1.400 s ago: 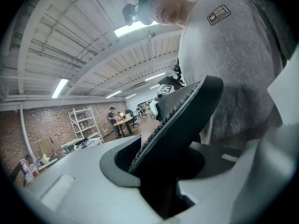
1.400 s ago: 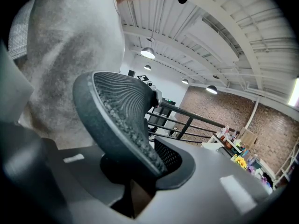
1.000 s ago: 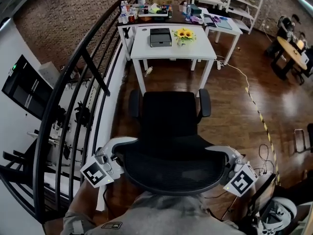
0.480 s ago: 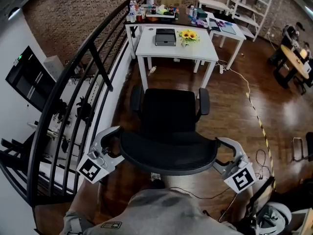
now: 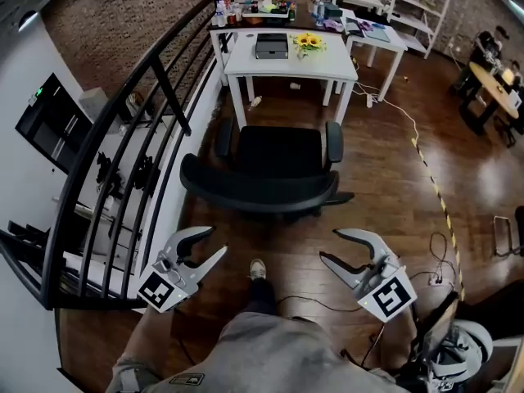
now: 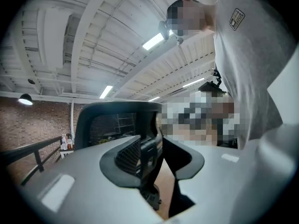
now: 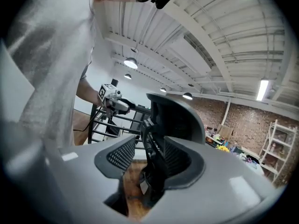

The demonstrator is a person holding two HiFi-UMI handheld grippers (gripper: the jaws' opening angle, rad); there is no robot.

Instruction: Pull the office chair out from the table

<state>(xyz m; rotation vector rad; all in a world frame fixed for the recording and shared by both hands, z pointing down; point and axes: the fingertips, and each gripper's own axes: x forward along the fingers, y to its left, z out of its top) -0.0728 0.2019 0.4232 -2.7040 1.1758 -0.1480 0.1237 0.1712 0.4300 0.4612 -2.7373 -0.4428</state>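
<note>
We can't see the office chair (image 5: 260,174) base: the seat hides it, bar one leg at 4 o'clock. Clutter (image 5: 255,8) on the back table (image 5: 239,28) at 12 o'clock is too small to name. Same for the black box (image 5: 272,46) on the white table (image 5: 327,65). Shirt (image 5: 262,354) is cut off at 6 o'clock.

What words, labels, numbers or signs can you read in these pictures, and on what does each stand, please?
No text reads clearly.
Bottles at the back: labels too small.
Shirt patch: too small to read.
On the left gripper and right gripper: square markers only, no letters.
</note>
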